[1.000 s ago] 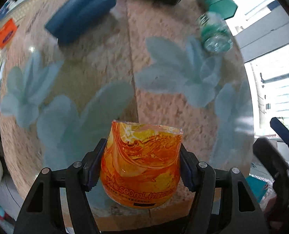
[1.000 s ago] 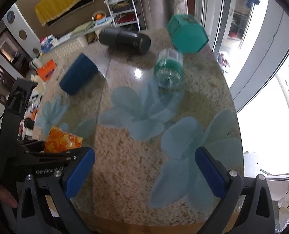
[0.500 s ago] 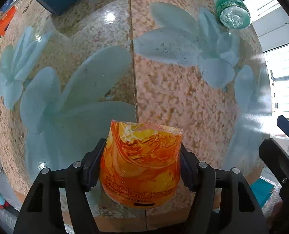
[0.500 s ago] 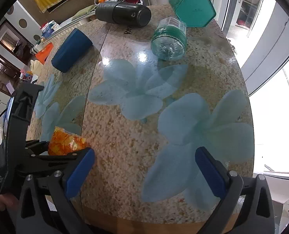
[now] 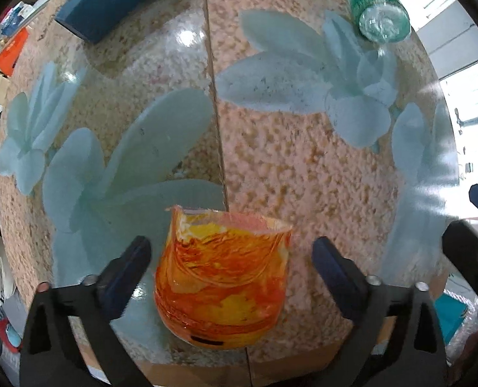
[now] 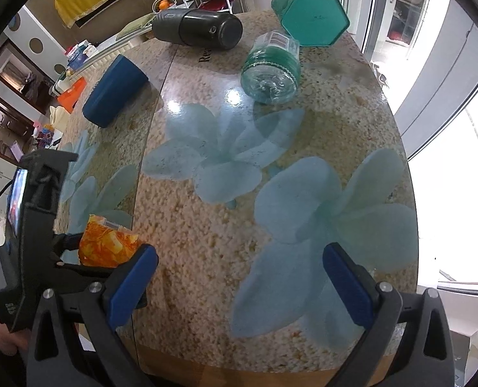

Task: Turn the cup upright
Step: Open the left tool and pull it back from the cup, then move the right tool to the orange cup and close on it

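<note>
Orange cup [image 5: 222, 277] upright near table [image 5: 303, 177] front edge, left gripper [image 5: 230, 258] spread around it, not touching; right gripper [image 6: 239, 277] spread, holding nothing

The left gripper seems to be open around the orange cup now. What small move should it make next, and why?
Probably draw the left gripper straight back from the orange cup. Its jaws stand apart with a gap on each side of the cup, and the cup sits on the table with its open rim up, so it looks released. Backing out straight should avoid knocking it over.
</note>
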{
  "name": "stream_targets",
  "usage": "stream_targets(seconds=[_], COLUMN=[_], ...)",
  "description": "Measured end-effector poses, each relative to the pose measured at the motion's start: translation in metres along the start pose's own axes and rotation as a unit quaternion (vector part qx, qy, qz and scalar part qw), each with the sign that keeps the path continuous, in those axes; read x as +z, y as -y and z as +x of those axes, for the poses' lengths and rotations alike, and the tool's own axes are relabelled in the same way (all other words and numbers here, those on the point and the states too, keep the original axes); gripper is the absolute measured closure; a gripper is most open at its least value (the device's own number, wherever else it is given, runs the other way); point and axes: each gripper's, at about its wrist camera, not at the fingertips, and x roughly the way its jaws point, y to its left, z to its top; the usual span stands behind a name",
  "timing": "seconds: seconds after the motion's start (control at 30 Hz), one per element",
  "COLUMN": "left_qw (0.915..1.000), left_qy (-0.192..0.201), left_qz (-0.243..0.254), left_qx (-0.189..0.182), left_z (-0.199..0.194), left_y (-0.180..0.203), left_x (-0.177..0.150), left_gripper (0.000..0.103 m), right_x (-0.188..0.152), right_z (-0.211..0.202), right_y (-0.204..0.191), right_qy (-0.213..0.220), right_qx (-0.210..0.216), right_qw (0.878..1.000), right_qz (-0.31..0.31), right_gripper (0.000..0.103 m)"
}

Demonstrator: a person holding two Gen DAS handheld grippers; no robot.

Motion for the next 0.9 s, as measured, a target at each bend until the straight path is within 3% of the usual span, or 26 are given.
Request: stream_targets(seconds=[0.3,0.57,0.9], left_qw=[0.9997,0.9982,0.9944], left_qy=[0.007,0.047,0.08], left_qz=[0.017,0.037,0.067], left_qx=[0.019,0.0,-0.011], left_z=[-0.026,-0.083,-0.127], left_y=[0.01,-0.002,-0.075], left_x=[0.01,0.008,-0.001], left_gripper=[0.0,0.0,0.0], right_x=[0.004,0.015,0.019], right_z=[-0.007,-0.036,-0.041], right_y=[0.0,-0.012,-0.054], right_qy=[0.008,0.015,0.016], right_qx=[0.004,0.034,0.029], right_qw=[1.0,0.999,0.998], right_qz=[0.006,0.027,0.056], right_gripper=[0.0,0.0,0.0])
